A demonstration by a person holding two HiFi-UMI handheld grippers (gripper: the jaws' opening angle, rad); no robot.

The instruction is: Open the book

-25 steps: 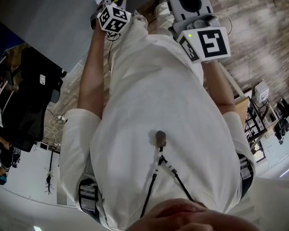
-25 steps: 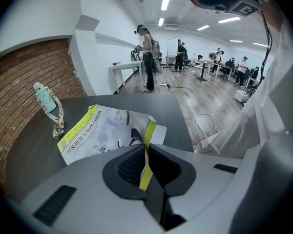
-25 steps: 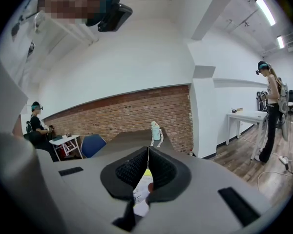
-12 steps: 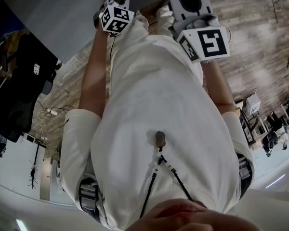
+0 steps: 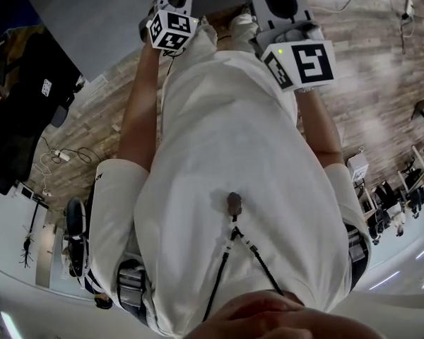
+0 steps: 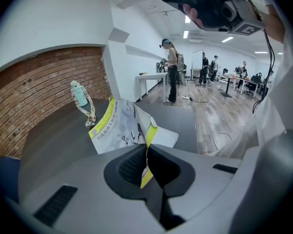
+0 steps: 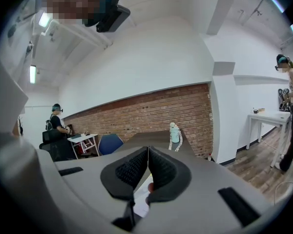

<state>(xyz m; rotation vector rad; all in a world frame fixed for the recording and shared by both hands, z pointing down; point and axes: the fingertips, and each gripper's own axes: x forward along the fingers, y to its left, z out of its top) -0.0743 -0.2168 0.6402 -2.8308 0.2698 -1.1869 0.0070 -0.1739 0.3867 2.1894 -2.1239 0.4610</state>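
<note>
Our left gripper is closed tight on the book's yellow-edged cover, which is pinched thin between the two pads. The cover stands up off the pages at a slant. We judge the grip is at the free edge because the cover swings most easily from there.

Our right gripper also has its pads pressed together. A white sheet shows between their lower ends, so we take it to be clamped on a page or the block of pages, though the view shows too little to say which. Its likely job is to hold the rest of the book in place while the cover swings.

The book is at the near edge of the dark grey worktop, just in front of us, partly lifted and partly open. A white page under the raised cover points toward the right edge.

A small bottle with a strap stands well apart at the far edge by the brick wall, clear of the cover's path. The opening looks begun but not finished, since the cover is not yet laid flat.
</note>
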